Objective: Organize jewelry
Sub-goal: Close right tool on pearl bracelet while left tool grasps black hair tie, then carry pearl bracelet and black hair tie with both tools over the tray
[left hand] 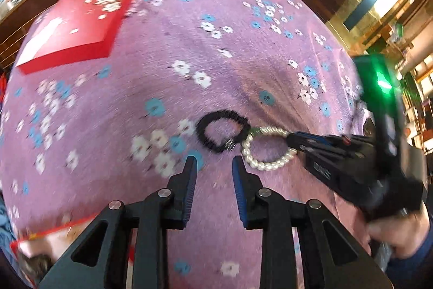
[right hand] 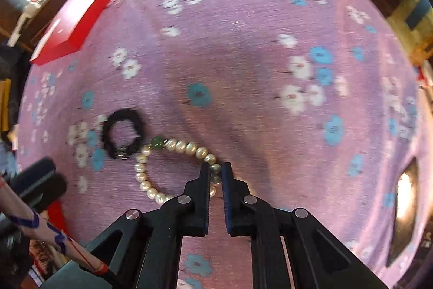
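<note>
So the tabletop point(left hand: 243, 26) has a purple cloth with blue and white flowers, wooden shelves and a staircase behind. Red box point(left hand: 78, 26) sits far left. The right gripper point(right hand: 215, 169) has its fingers pinched on the pearl bracelet point(right hand: 173, 145), which touches the black hair tie point(right hand: 121, 133). The left gripper point(left hand: 213, 167) hangs just above, fingers slightly apart, empty.

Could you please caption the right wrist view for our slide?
Right claw shut on pearl bracelet beside black hair tie.
</note>
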The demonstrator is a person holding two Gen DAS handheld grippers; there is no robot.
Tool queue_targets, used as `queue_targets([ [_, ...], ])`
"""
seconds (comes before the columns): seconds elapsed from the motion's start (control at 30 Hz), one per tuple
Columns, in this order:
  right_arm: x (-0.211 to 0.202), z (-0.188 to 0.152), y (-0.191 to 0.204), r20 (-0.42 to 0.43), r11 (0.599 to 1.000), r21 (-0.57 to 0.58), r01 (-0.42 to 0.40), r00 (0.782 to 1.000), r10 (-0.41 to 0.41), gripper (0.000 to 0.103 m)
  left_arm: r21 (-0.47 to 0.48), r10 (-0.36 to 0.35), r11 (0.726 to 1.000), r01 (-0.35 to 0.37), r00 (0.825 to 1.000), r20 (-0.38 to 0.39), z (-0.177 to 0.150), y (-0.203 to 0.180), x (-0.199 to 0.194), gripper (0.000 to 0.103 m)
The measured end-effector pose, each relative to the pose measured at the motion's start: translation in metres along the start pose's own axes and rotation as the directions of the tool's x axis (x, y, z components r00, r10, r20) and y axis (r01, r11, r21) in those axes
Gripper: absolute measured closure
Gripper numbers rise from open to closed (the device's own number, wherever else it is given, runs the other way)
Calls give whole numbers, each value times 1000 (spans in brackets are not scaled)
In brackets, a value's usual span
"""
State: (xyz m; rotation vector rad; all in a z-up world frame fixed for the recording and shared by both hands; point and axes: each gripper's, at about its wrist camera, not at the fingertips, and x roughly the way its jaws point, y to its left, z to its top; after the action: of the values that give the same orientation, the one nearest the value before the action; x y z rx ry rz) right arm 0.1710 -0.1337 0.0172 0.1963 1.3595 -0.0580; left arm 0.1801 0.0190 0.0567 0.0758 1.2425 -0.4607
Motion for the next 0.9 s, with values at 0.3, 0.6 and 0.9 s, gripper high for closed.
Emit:
queue_targets([
  [0.3, -36, -26, -57, 46, 993, 114, -38, 998, 33, 95, 96, 65, 994, -59, 996, -64, 20, -29, 61, 78],
  [0.6, -53, -46, -61, 68, 982, 131, -138, 989, 130, 95, 83, 116, 990, -116, 993, -1, 23, -35, 70, 99],
  [0.9, -75, -68, -33, 73, 970, 68, -234, 971, 229, 95, 21, -14, 1000, 13, 997, 79, -6, -13, -10, 99],
])
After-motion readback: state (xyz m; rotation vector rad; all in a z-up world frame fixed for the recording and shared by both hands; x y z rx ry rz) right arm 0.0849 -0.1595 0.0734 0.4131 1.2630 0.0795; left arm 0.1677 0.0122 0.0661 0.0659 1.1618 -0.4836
